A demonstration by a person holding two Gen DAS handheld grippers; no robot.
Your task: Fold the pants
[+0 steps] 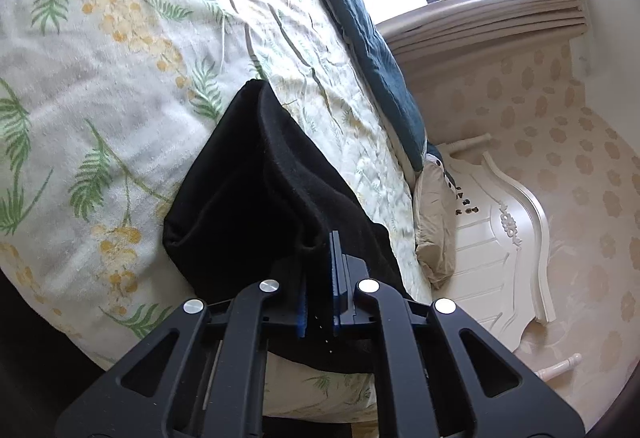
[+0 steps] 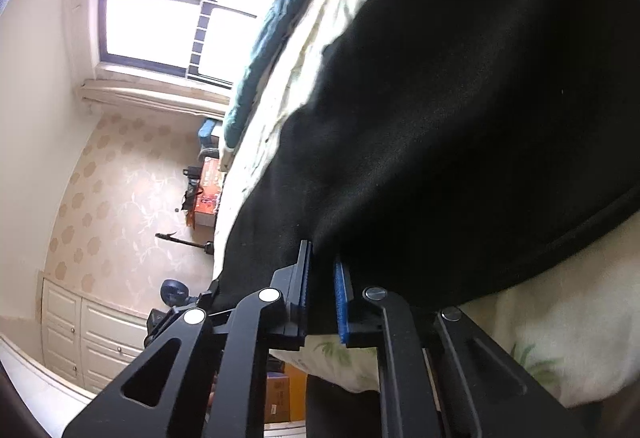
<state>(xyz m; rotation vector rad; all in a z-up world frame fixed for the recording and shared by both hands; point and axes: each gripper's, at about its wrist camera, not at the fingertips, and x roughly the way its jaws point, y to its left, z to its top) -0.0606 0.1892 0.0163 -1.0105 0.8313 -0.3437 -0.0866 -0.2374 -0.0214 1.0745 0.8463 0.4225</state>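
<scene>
Black pants lie partly folded on a bed with a leaf-print sheet. My left gripper is shut on a bunched edge of the pants, which drape away from its blue pads. In the right wrist view the pants fill the upper right, and my right gripper is shut on their lower edge, cloth pinched between the blue pads near the bed's side.
A dark teal blanket runs along the bed's far side. A white headboard and beige pillow stand at one end. A window, white cabinets, a small fan and boxes are beside the bed.
</scene>
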